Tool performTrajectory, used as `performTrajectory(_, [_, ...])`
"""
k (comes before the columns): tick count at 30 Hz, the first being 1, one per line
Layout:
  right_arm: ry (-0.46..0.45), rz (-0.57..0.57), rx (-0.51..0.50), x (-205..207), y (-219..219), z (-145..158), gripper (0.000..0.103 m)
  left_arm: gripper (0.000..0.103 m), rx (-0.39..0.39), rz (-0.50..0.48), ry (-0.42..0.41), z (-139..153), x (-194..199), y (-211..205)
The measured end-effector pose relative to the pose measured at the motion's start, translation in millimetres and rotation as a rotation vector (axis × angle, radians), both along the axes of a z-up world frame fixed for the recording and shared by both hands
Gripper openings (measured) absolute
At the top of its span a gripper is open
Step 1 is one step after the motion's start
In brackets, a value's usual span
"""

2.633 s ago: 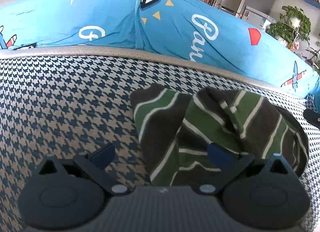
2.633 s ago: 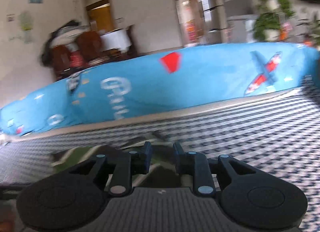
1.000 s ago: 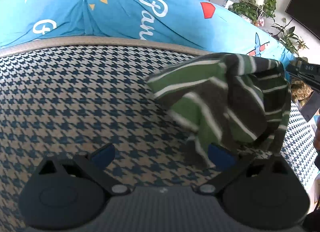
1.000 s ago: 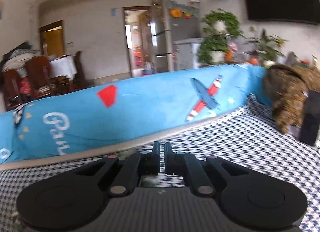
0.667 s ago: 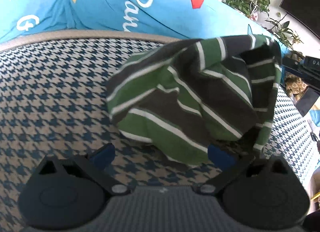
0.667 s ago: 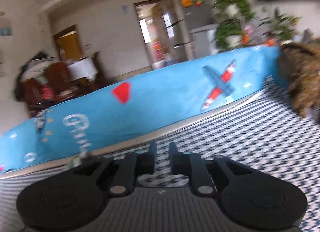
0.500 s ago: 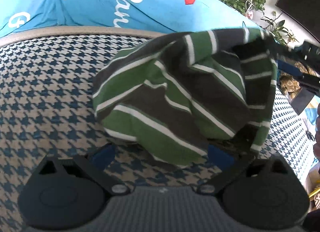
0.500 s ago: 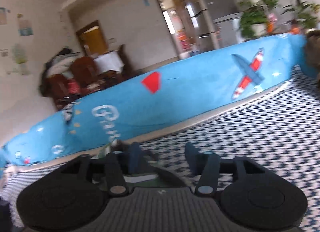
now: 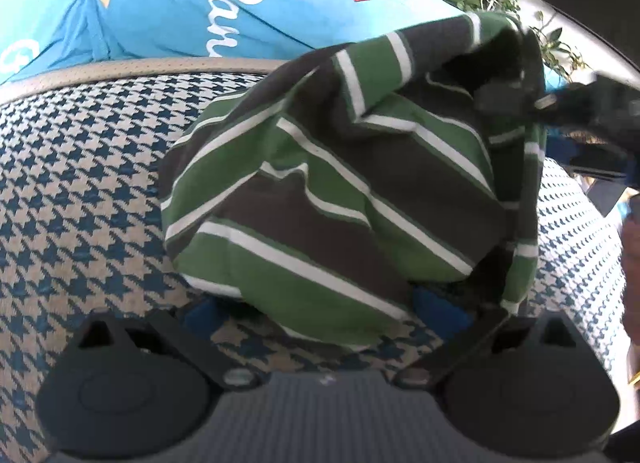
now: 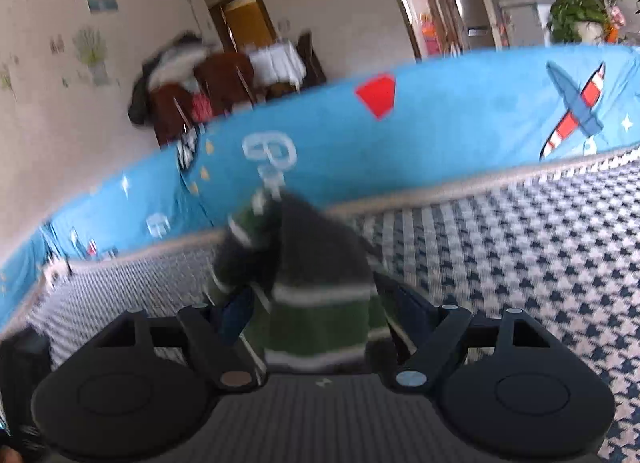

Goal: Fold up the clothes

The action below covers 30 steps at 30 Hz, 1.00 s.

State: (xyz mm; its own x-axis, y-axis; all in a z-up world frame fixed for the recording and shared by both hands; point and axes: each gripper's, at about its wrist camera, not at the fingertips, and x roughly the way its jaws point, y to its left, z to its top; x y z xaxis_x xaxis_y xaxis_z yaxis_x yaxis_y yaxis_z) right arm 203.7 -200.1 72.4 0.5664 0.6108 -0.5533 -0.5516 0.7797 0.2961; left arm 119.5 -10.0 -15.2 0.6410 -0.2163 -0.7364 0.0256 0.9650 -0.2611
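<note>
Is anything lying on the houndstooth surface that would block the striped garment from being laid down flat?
Nothing visible does. The houndstooth surface around the striped garment looks bare up to the blue printed cushion at its far edge.

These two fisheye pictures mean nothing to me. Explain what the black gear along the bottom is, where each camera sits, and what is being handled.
No robot here: a person holds a two-finger tool in each hand, with a camera on each looking forward along its fingers. The black discs and bars at the bottom are the tool itself.

One picture is from the left tool, the other from the right tool. Both look across a houndstooth cushion backed by a blue printed cover.

The garment is a green, dark and white striped shirt, bunched up. The left tool is open. The right tool's jaws have just been opening; the shirt lies between them, apparently not pinched.
</note>
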Motion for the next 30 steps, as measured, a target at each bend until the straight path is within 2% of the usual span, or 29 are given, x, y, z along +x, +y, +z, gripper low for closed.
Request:
performTrajectory(4, [0.032,0.025,-0.059,6.0,16.5,-19.7,0.077,0.103,0.044,-0.017,-0.007,-3.3,2.6,-5.8])
performTrajectory(6, [0.045,0.034,-0.064,7.5,20.7,-24.4,0.069,0.103,0.076,-0.022,-0.010,-4.1,4.7,-9.3])
performTrajectory(8, [0.063,0.036,-0.065,9.8,24.1,-28.3,0.050,0.102,0.104,-0.019,-0.014,-4.5,7.4,-11.9])
performTrajectory(9, [0.073,0.037,-0.062,11.2,25.2,-29.9,0.044,0.100,0.116,-0.013,-0.017,-4.6,8.8,-12.3])
performTrajectory(10, [0.080,0.037,-0.056,12.7,26.0,-30.7,0.035,0.096,0.128,-0.007,-0.020,-4.6,10.3,-12.6])
performTrajectory(14, [0.105,0.031,0.010,16.0,24.9,-27.1,0.023,0.077,0.152,0.070,-0.018,-0.5,21.7,-0.2])
performTrajectory(18, [0.115,0.084,0.123,13.2,28.0,-15.8,0.020,0.074,0.207,0.220,-0.017,3.4,34.2,26.8])
performTrajectory(20, [0.091,0.129,0.162,6.5,34.3,-6.8,0.020,0.073,0.235,0.312,-0.029,6.2,38.6,45.9])
performTrajectory(23, [0.049,0.197,0.200,-4.3,48.0,4.8,0.020,0.073,0.196,0.427,-0.055,17.5,43.3,79.7])
performTrajectory(27, [0.005,0.294,0.240,-19.9,67.7,15.1,0.020,0.073,0.191,0.523,-0.102,37.2,45.5,113.0])
performTrajectory(30, [0.037,0.386,0.207,-28.1,87.3,10.2,0.020,0.073,0.176,0.557,-0.108,51.3,41.9,130.9])
